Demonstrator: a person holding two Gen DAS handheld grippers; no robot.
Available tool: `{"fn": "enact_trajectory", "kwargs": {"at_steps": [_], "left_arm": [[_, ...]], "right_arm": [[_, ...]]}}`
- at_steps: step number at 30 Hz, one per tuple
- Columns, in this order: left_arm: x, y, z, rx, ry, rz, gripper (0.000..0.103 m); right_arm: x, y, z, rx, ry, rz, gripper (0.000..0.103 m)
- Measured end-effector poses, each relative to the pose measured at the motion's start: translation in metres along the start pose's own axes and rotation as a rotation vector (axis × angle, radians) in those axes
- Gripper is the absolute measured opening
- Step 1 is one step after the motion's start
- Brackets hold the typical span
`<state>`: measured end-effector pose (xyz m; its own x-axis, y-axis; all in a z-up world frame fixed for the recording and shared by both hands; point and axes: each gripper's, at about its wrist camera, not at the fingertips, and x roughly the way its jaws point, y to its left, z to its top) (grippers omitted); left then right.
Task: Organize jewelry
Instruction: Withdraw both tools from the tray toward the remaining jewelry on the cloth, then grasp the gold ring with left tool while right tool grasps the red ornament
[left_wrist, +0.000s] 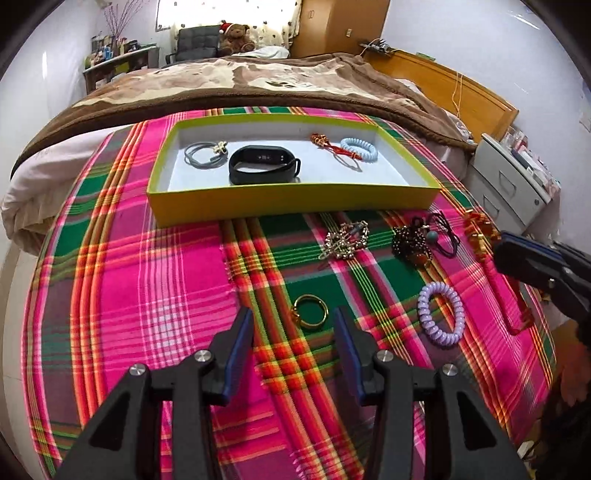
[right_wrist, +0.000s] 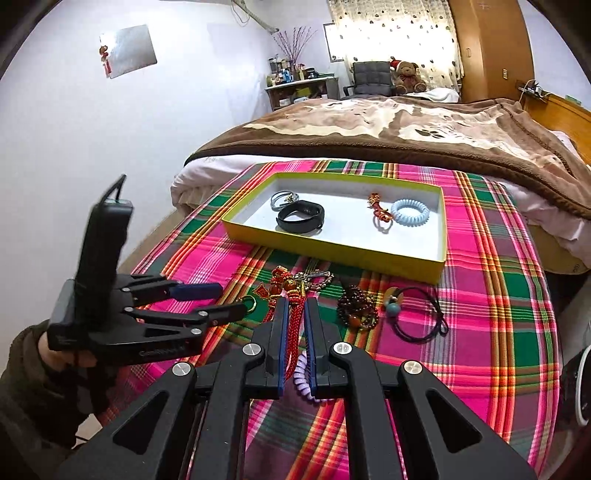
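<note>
A yellow-green box lies on the plaid cloth and holds a black wristband, a grey hair tie, a red knot charm and a pale blue coil band. My left gripper is open, just short of a gold ring. My right gripper is shut on a red tassel charm and holds it above the cloth. A purple coil band lies beneath it.
On the cloth in front of the box lie a silver bead chain, a dark bead bracelet and a black hair tie with a teal bead. A brown blanket covers the bed behind. A white drawer unit stands to the right.
</note>
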<state>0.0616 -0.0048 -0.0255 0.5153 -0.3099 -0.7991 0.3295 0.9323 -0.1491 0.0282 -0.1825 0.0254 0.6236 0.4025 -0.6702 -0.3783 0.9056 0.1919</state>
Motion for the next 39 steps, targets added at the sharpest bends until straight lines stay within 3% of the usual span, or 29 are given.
{"fn": "enact_trajectory", "kwargs": {"at_steps": [8, 14, 17, 19, 39], "left_arm": [[0.006, -0.026, -0.001, 0.148, -0.008, 0.123, 0.047], [0.007, -0.026, 0.002, 0.137, 0.004, 0.096, 0.045], [0.007, -0.029, 0.003, 0.136, 0.002, 0.077, 0.028], [0.008, -0.031, 0.003, 0.14, 0.006, 0.06, 0.024], [-0.005, -0.022, 0.026, 0.102, -0.041, 0.036, 0.024]], "right_arm": [[-0.002, -0.007, -0.002, 0.009, -0.005, 0.021, 0.008], [-0.002, -0.01, -0.004, 0.015, -0.008, 0.03, 0.008], [-0.001, -0.012, -0.004, 0.022, -0.005, 0.033, 0.008], [0.0, -0.013, -0.004, 0.024, -0.003, 0.034, 0.008], [0.004, -0.032, 0.009, 0.064, -0.014, -0.003, 0.008]]}}
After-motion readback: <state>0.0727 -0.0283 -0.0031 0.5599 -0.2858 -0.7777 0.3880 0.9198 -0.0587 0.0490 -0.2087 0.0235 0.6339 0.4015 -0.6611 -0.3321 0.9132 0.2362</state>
